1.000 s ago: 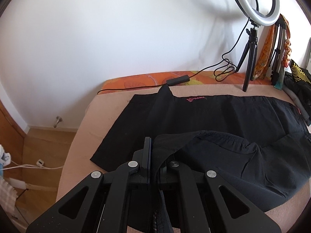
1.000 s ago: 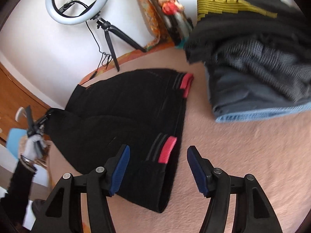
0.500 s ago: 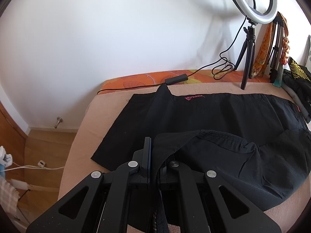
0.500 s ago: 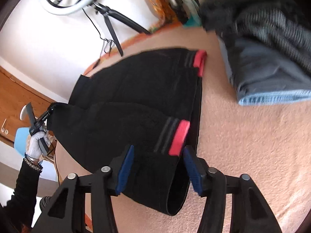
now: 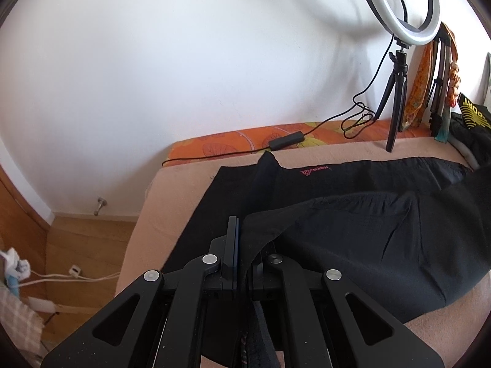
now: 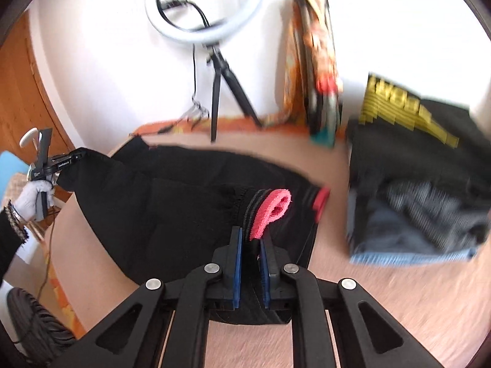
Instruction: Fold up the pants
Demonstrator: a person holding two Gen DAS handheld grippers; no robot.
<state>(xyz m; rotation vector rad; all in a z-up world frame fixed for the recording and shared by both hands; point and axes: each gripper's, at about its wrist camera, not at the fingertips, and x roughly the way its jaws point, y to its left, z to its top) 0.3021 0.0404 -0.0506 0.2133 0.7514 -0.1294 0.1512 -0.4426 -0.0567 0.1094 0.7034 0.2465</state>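
Black pants (image 5: 353,214) with a pink logo and pink cuffs lie spread on a peach-covered bed (image 5: 184,181). My left gripper (image 5: 244,239) is shut on the waist edge of the near leg and holds it raised. It also shows at the left of the right wrist view (image 6: 66,161). My right gripper (image 6: 251,242) is shut on the near leg's pink cuff (image 6: 273,211), lifted off the bed. The far leg's pink cuff (image 6: 320,199) lies flat beyond it.
A ring light on a tripod (image 5: 399,61) stands at the back by the white wall, its cable (image 5: 285,139) trailing over the bed. A pile of folded clothes (image 6: 414,184) sits at the right. Wooden floor (image 5: 86,245) lies off the bed's left edge.
My right gripper moved onto the near pink cuff, closed on it and lifted it. My left gripper kept its hold, and the raised leg now drapes further across the lower one.
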